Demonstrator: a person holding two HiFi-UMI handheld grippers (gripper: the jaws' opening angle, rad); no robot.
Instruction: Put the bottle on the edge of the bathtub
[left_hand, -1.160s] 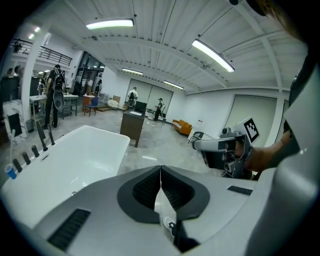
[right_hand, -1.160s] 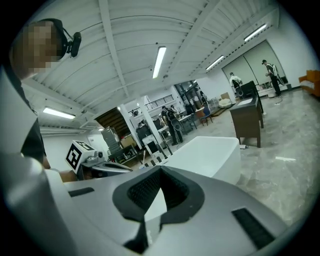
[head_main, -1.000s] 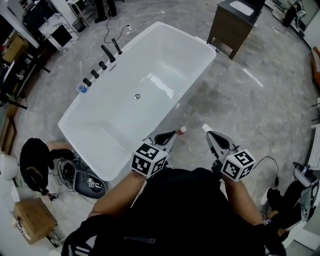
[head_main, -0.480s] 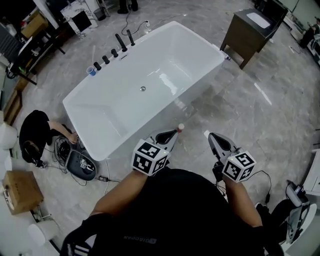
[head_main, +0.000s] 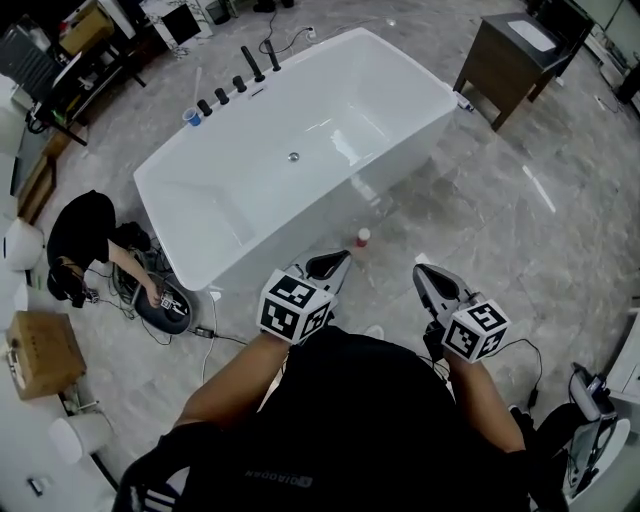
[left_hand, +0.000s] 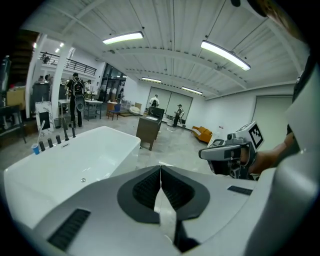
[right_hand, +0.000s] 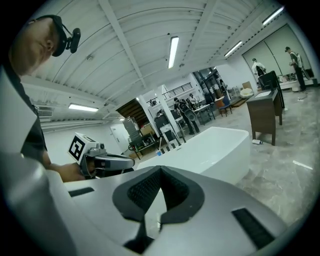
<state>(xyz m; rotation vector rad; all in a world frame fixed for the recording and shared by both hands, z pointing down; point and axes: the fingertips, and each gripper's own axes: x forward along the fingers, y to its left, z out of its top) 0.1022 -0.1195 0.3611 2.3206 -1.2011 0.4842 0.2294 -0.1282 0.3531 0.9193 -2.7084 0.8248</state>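
Both my claws shut, empty: left claw (head_main: 343, 258), right claw (head_main: 421, 271). Bottle (head_main: 362, 238) upright on floor (head_main: 470, 220), beside bathtub (head_main: 395, 165) near long wall. Risk: closed left claw topples bottle; narrow tub edge, likely slick, may shed it.

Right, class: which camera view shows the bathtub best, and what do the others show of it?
The head view: it looks down on the whole bathtub, with drain and taps. The left gripper view sees only part of it, from one side; the right gripper view shows it smaller, side-on.
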